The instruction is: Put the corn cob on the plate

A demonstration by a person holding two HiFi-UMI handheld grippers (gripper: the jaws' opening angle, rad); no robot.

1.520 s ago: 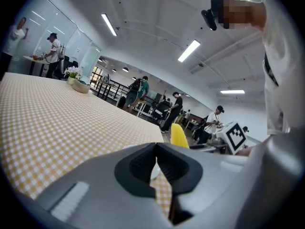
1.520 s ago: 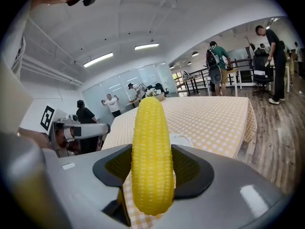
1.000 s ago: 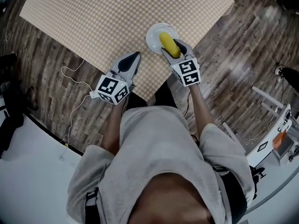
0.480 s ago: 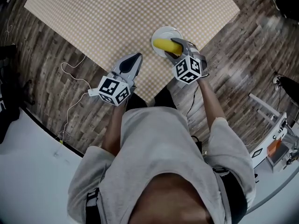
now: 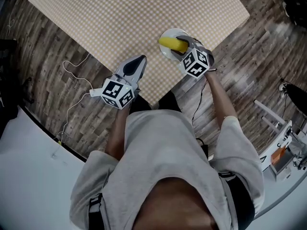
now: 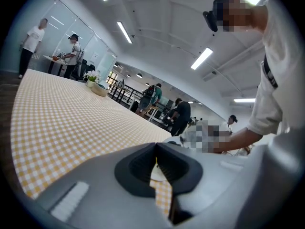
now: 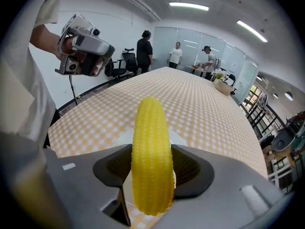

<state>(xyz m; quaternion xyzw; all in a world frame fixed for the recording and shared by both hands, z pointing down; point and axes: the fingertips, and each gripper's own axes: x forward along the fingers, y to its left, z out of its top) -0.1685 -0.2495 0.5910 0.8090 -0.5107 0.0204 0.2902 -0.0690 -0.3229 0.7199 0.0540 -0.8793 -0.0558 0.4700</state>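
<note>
Covering most of the work surface is a yellow-and-white checked cloth (image 5: 120, 18), with grey wood-grain planks (image 5: 259, 75) round it and a thin white cable (image 5: 72, 102) trailing over the boards on the person's left. The room is a large open office with strip lights (image 6: 202, 57) overhead, glass partitions and several people standing far off. A planter (image 7: 221, 86) sits at the cloth's far end.

The head view shows the white plate (image 5: 168, 35) near the cloth's right corner, and the right gripper (image 5: 182, 45) reaching over it. The corn cob (image 5: 171, 44) lies crossways above the plate; whether it touches cannot be told. The right gripper view shows the grip itself: the jaws stand wide, and both pads press the sides of the cob, which juts out beyond them. The left gripper (image 5: 139, 61) hangs over the cloth's near edge, well apart from the plate. Its own view shows the jaw tips meeting with nothing between them — only a sliver of plate and cloth shows through the slit.

A second ago the cob pointed away from the person along the gripper. Now the right gripper has rolled, so the cob points left across the plate. The left gripper has hardly shifted.
</note>
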